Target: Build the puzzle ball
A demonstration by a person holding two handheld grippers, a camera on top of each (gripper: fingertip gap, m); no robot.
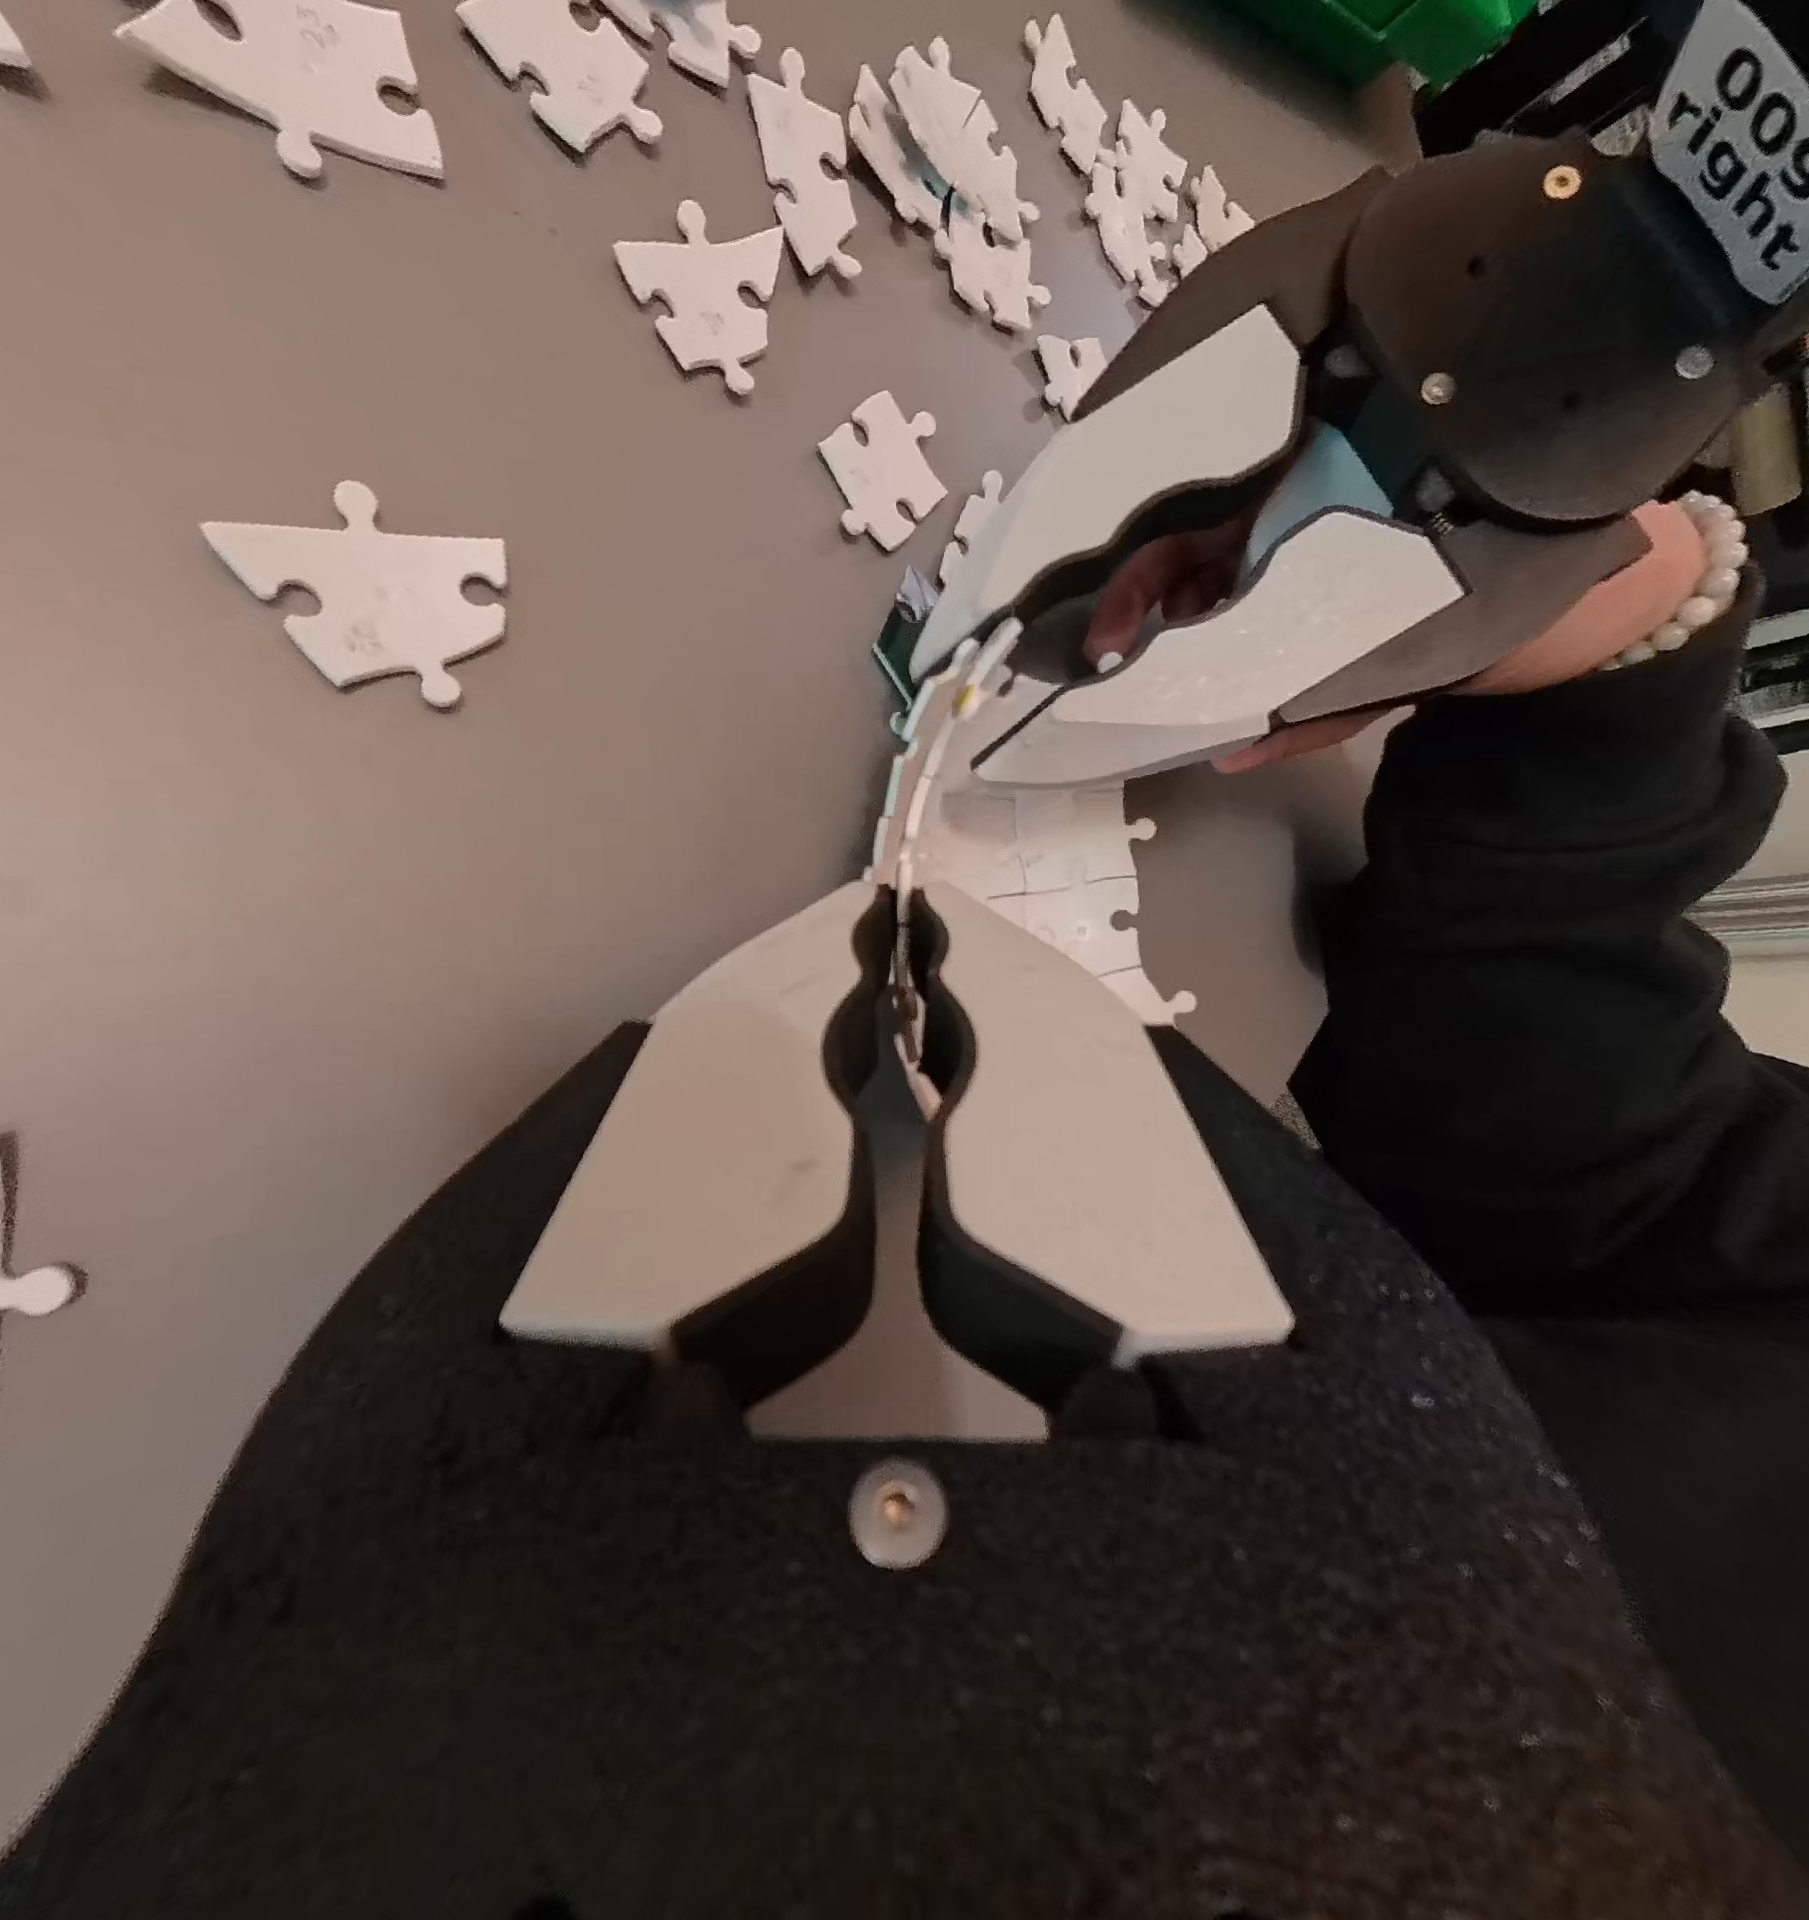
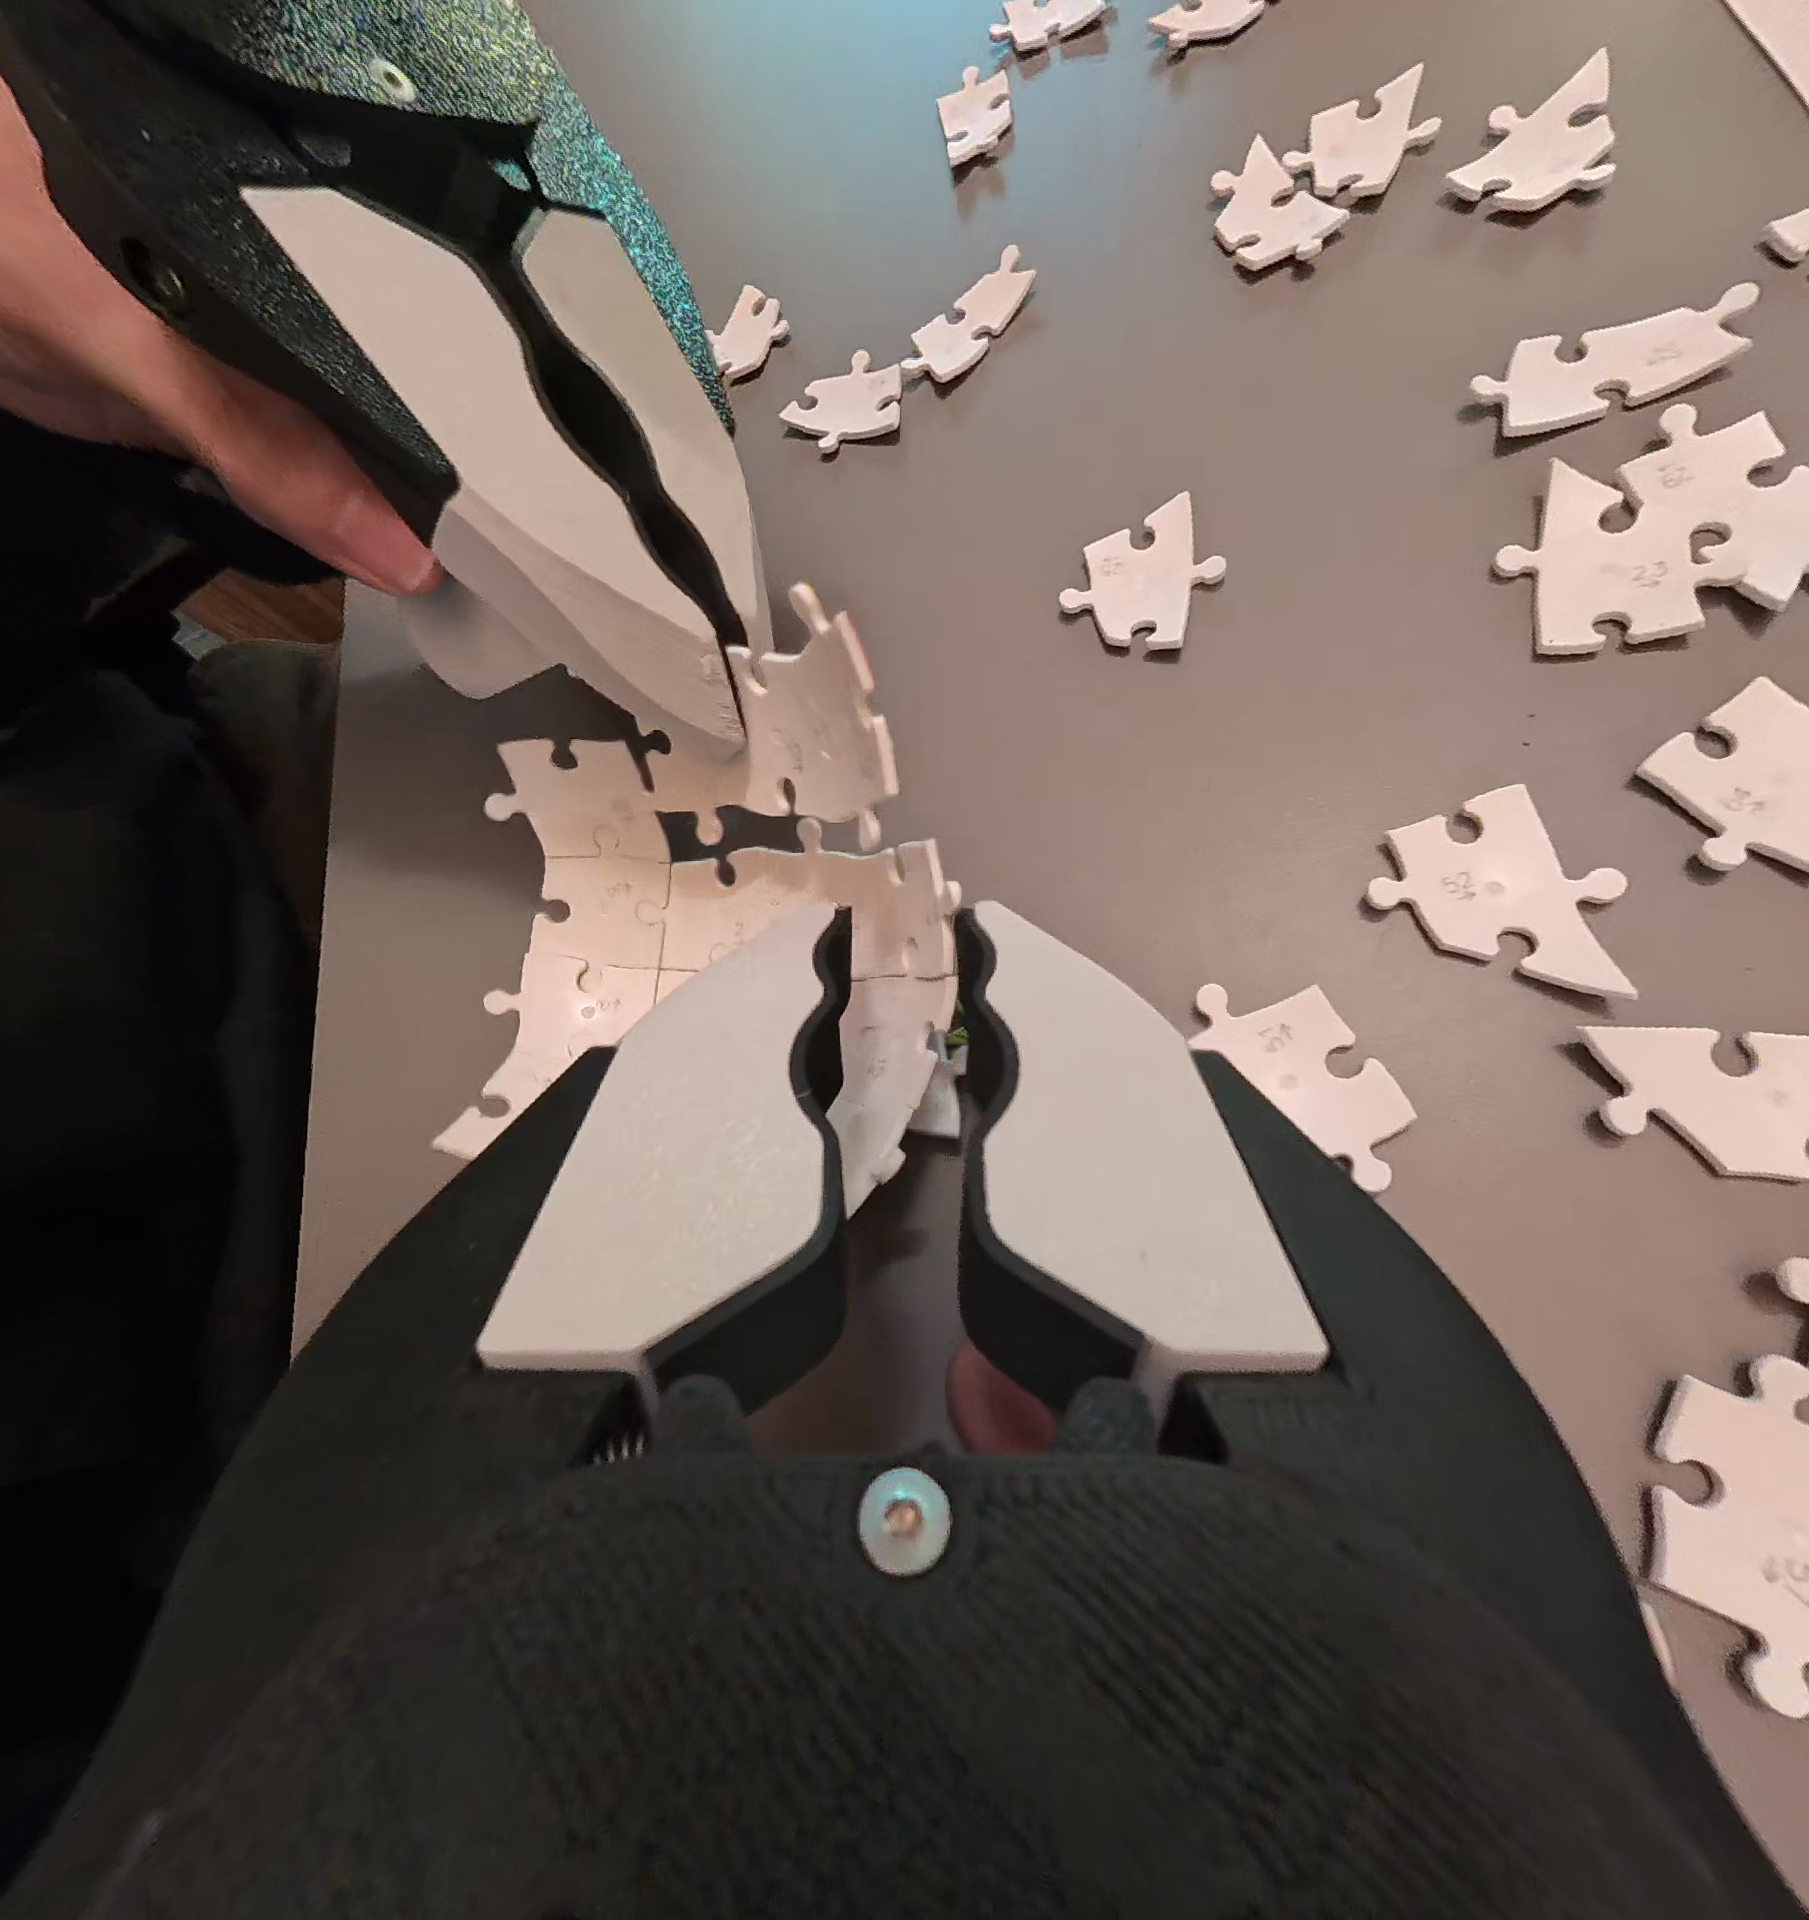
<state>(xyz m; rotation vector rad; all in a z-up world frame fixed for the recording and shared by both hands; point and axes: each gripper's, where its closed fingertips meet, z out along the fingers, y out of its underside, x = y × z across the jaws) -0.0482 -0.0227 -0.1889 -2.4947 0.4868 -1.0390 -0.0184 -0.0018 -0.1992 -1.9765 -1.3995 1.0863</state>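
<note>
A curved section of joined white puzzle pieces (image 2: 609, 894) stands on edge on the grey table (image 2: 1139, 779). It also shows in the left wrist view (image 1: 1045, 873). My right gripper (image 2: 905, 920) is shut on the section's right-hand wall; in the left wrist view it (image 1: 999, 675) pinches the rim from the upper right. My left gripper (image 1: 895, 909) is shut on a small cluster of joined pieces (image 2: 827, 727) at the section's top edge, and shows at the upper left of the right wrist view (image 2: 736, 696). A dark gap (image 2: 713, 831) lies between cluster and section.
Many loose white pieces lie face down over the table, such as one (image 1: 370, 603) to the left and one (image 2: 1502, 894) to the right. The table's near edge (image 2: 328, 935) is close by. A dark sleeve (image 1: 1502, 935) and a green box (image 1: 1347, 31) are at the right. One gripper's finger ends stand about 5 cm off the other's.
</note>
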